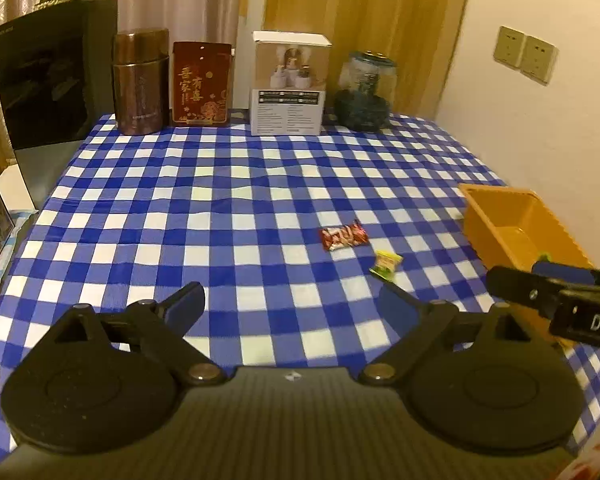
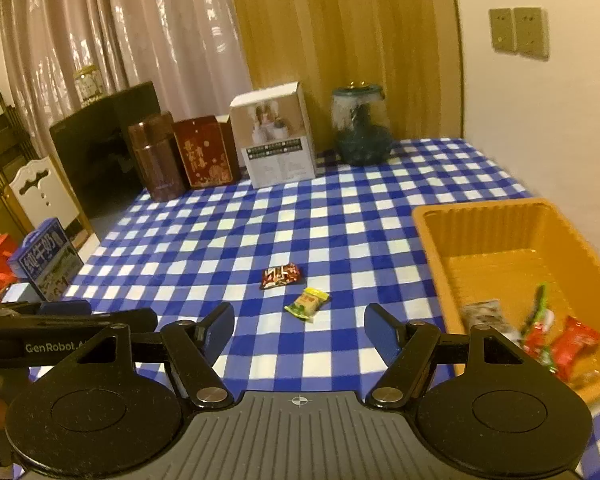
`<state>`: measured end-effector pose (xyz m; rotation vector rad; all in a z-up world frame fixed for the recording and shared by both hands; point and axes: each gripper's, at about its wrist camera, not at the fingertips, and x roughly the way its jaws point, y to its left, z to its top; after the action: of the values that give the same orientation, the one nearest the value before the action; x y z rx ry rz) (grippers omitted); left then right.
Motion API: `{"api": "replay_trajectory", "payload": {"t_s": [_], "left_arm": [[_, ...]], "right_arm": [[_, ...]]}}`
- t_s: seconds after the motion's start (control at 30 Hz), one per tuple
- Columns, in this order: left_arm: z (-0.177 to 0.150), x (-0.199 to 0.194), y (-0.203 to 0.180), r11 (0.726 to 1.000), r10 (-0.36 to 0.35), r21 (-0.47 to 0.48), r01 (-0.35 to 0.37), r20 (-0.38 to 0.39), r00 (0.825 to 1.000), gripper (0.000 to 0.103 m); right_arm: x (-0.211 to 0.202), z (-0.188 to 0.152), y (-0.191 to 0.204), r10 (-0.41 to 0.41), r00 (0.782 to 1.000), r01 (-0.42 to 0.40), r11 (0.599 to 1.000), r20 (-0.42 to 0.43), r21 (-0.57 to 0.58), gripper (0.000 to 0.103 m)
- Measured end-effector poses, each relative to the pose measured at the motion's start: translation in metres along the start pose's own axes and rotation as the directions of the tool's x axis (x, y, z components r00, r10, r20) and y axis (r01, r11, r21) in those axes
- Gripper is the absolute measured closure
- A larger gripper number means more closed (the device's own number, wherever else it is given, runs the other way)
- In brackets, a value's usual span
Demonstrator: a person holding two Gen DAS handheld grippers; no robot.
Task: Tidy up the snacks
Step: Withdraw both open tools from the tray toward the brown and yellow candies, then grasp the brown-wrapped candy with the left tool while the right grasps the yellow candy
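A red snack packet (image 1: 344, 237) (image 2: 281, 275) and a small yellow-green snack packet (image 1: 386, 264) (image 2: 307, 304) lie on the blue checked tablecloth (image 1: 220, 200). An orange bin (image 1: 516, 228) (image 2: 512, 248) stands at the right and holds several wrapped snacks (image 2: 556, 340). My left gripper (image 1: 292, 300) is open and empty, above the cloth just short of the packets. My right gripper (image 2: 299, 330) is open and empty, just short of the yellow-green packet, left of the bin. It also shows in the left wrist view (image 1: 548, 280).
Along the far edge stand a brown canister (image 1: 141, 82), a red tin (image 1: 201, 85), a white box (image 1: 288, 84) and a glass jar (image 1: 365, 92). A black panel (image 1: 52, 72) stands at far left. A blue carton (image 2: 46, 260) sits off the table's left side.
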<state>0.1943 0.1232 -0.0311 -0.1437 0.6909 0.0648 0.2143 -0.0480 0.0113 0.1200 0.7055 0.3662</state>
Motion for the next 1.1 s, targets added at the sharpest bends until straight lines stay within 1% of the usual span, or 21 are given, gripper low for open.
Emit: {"api": "replay_trajectory", "payload": {"t_s": [0.13, 0.3, 0.4, 0.53, 0.7, 0.87, 0.97, 1.0, 1.07, 1.1], "left_arm": [[0.004, 0.023, 0.009, 1.000, 0.029, 0.001, -0.030, 0.007, 1.000, 0.010], [0.008, 0.049, 0.017, 0.999, 0.035, -0.020, -0.035, -0.006, 0.999, 0.010], [0.013, 0.064, 0.019, 1.000, 0.022, -0.020, -0.023, -0.023, 0.999, 0.010], [0.020, 0.079, 0.018, 1.000, 0.022, 0.009, -0.022, -0.020, 1.000, 0.010], [0.025, 0.099, 0.020, 1.000, 0.021, 0.003, -0.021, -0.039, 0.999, 0.010], [0.023, 0.110, 0.019, 0.999, 0.025, 0.023, -0.024, -0.054, 0.998, 0.010], [0.022, 0.113, 0.015, 0.998, 0.039, 0.055, -0.036, -0.053, 0.998, 0.010], [0.021, 0.114, 0.014, 0.997, 0.042, 0.065, -0.039, -0.052, 0.998, 0.010], [0.020, 0.116, 0.014, 0.997, 0.031, 0.070, -0.027, -0.058, 0.998, 0.010], [0.020, 0.117, 0.014, 0.997, 0.026, 0.070, -0.022, -0.061, 0.998, 0.010]], "right_arm": [[0.031, -0.002, 0.000, -0.008, 1.000, 0.008, 1.000, -0.016, -0.006, 0.031], [0.069, -0.008, -0.003, -0.020, 1.000, 0.019, 1.000, -0.025, -0.002, 0.032], [0.090, -0.010, -0.005, -0.031, 0.999, 0.030, 1.000, -0.036, -0.004, 0.045], [0.114, -0.009, -0.008, -0.032, 0.998, 0.033, 0.999, -0.051, 0.020, 0.050], [0.139, -0.008, -0.010, -0.020, 0.997, 0.023, 0.999, -0.068, 0.042, 0.059], [0.157, -0.007, -0.009, -0.026, 0.996, 0.032, 0.997, -0.083, 0.065, 0.063], [0.166, -0.008, -0.005, -0.055, 0.993, 0.060, 0.997, -0.108, 0.044, 0.067], [0.166, -0.009, -0.003, -0.066, 0.992, 0.068, 0.997, -0.104, 0.024, 0.069], [0.165, -0.011, 0.000, -0.088, 0.991, 0.086, 0.996, -0.102, -0.024, 0.074], [0.165, -0.012, 0.000, -0.095, 0.990, 0.092, 0.995, -0.101, -0.034, 0.079]]}}
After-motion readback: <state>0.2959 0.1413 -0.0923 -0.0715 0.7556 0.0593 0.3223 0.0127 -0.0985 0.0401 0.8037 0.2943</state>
